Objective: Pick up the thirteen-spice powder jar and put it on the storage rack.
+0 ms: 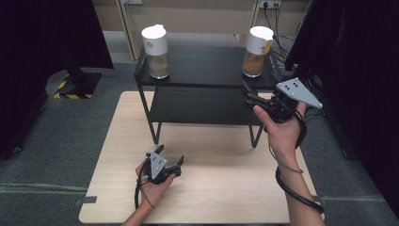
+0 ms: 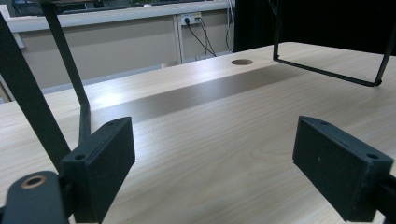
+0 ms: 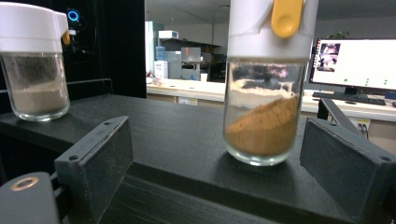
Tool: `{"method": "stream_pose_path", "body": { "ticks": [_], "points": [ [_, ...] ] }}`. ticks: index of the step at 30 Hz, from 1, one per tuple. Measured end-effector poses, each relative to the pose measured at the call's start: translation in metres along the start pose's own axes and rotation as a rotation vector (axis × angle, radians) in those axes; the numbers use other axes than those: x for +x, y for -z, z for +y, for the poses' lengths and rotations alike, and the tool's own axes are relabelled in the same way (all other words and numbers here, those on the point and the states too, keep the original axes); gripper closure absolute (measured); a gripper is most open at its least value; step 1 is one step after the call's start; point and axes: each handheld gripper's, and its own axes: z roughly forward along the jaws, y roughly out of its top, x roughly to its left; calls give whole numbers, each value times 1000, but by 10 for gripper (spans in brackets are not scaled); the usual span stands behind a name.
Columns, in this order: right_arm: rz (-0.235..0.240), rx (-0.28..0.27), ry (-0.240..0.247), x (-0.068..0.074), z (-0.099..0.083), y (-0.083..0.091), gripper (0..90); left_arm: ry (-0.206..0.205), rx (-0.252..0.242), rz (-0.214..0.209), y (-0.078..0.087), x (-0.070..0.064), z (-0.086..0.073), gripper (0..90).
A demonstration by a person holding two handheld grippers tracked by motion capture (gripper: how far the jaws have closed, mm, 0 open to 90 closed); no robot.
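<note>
Two glass jars with white lids stand on the top of a black two-tier shelf point(image 1: 202, 68). The left jar point(image 1: 156, 47) point(image 3: 37, 79) holds grey-brown powder. The right jar point(image 1: 258, 47) point(image 3: 264, 107) holds orange-brown powder and has a yellow tab on its lid. My right gripper point(image 1: 247, 92) point(image 3: 219, 172) is open at the shelf's front right corner. It points at the right jar, just short of it, with nothing between its jaws. Low over the wooden table point(image 1: 221, 188), in front of the shelf, my left gripper point(image 1: 170, 154) point(image 2: 215, 172) is open and empty.
The shelf's thin black legs point(image 2: 65, 70) rise just left of the left gripper, and its foot bar point(image 2: 327, 74) lies farther off. The table has a round cable hole point(image 2: 242, 61). Dark curtains flank the table. A monitor point(image 3: 355, 63) stands behind the shelf.
</note>
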Motion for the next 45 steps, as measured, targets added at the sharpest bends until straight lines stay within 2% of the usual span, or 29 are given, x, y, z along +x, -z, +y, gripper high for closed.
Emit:
{"method": "stream_pose_path", "body": {
  "ticks": [33, 45],
  "points": [
    [13, 54, -13, 2, -45, 15, 100, -2, -1, 1, 0, 0, 0, 127],
    [8, 89, -13, 2, -67, 20, 100, -5, -1, 2, 0, -1, 0, 127]
  ]
}}
